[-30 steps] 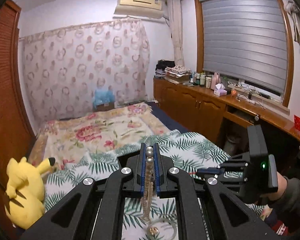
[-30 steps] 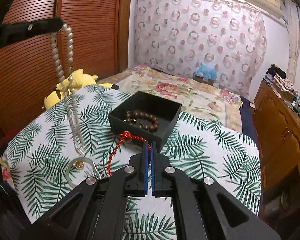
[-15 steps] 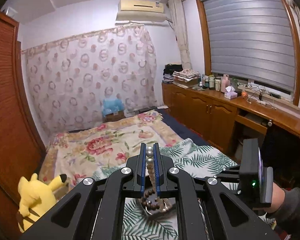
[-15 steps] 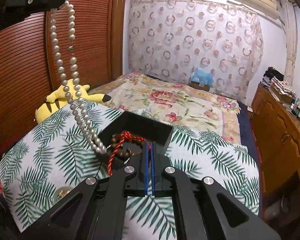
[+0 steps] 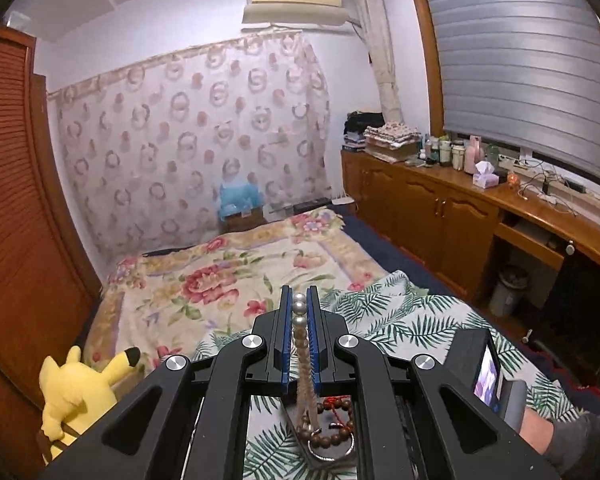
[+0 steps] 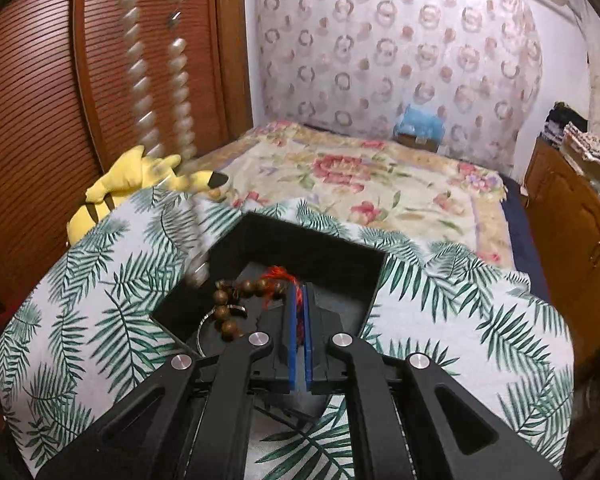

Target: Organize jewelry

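My left gripper (image 5: 299, 300) is shut on a pearl necklace (image 5: 300, 322), which hangs straight down from the pads. In the right wrist view the necklace (image 6: 180, 80) shows as a blurred double strand whose lower end reaches into the black box (image 6: 320, 246). In the box lie a brown bead bracelet (image 6: 226, 306) and a thin ring (image 5: 332, 455) at the end of the pearls. My right gripper (image 6: 298, 294) is low over the box, shut on a red cord (image 6: 278, 273) that runs back between its pads.
The box sits on a palm-leaf cloth (image 6: 100, 300) over the foot of a flowered bed (image 6: 340, 168). A yellow plush toy (image 6: 140, 178) lies at the cloth's far left edge. A wooden wardrobe stands on the left; wooden cabinets (image 5: 440, 216) run along the right wall.
My left gripper carried the pearl necklace sideways from over the bare cloth to above the box, its lower end now inside. My right gripper moved forward and down into the box with the red cord.
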Available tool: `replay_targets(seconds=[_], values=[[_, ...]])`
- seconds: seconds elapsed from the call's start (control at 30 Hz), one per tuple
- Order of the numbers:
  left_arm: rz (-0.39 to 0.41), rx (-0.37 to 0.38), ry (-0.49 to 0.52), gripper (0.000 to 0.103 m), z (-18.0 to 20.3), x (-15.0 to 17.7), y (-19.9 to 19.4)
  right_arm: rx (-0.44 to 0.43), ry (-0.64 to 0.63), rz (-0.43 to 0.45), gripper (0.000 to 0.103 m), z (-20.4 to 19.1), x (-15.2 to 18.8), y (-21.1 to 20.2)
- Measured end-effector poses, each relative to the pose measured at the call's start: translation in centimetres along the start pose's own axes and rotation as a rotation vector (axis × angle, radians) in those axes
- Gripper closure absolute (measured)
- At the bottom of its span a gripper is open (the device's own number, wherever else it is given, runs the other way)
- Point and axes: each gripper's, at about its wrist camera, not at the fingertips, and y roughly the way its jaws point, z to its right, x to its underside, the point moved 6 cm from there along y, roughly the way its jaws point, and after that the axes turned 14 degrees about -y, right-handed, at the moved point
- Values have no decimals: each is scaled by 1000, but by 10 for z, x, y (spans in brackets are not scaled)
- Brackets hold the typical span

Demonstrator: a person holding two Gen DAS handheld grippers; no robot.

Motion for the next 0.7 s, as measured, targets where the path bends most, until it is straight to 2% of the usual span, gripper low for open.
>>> replay_targets(seconds=[0.03, 0.13, 0.5, 0.7], values=[[-3, -3, 1, 97, -1, 0, 3, -9, 3, 0, 98, -1, 3, 0], [-15, -9, 3, 97, 0, 5, 14, -11, 0, 7, 82, -1, 7, -4], [-119, -4, -21, 97, -13, 49, 59, -2, 19, 31, 82, 1, 33, -36], [-157, -8, -41, 96, -22, 70, 62, -29, 37, 47, 82, -10, 48, -57]])
